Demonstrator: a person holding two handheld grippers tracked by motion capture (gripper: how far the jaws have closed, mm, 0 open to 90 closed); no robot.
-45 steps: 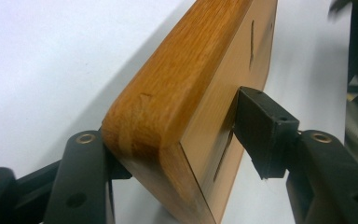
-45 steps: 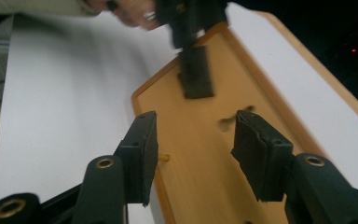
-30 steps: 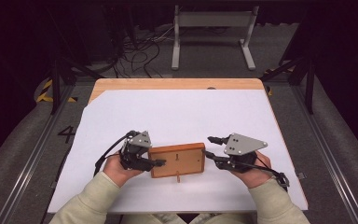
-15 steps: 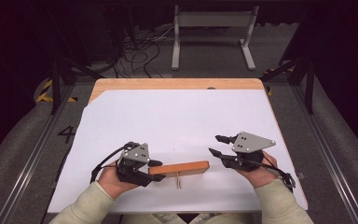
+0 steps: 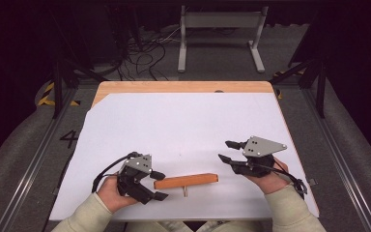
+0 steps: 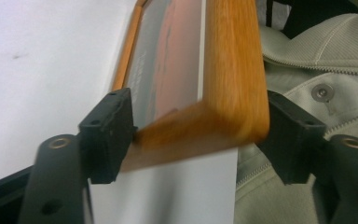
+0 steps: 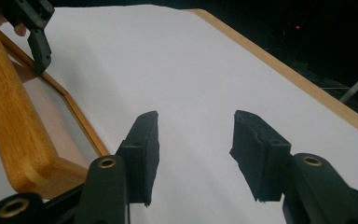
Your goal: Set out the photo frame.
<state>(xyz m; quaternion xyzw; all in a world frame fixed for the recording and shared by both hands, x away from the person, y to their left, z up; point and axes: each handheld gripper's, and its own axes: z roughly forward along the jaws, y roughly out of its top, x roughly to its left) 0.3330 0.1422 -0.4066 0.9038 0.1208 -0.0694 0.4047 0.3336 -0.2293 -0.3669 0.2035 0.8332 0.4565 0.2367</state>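
On the white table (image 5: 183,125), a stiff, light-looking wooden frame (image 5: 186,181) stands on edge near the front, its left corner pinched by the left gripper (image 5: 155,185), best held by its rails, while the right gripper (image 5: 226,151) hovers with jaws apart.

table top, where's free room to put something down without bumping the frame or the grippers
The white sheet is bare from its far edge down to the grippers. The near edge is crowded: the left gripper clamps the upright wooden frame, and the open right gripper hovers beside it, leaving a narrow gap.
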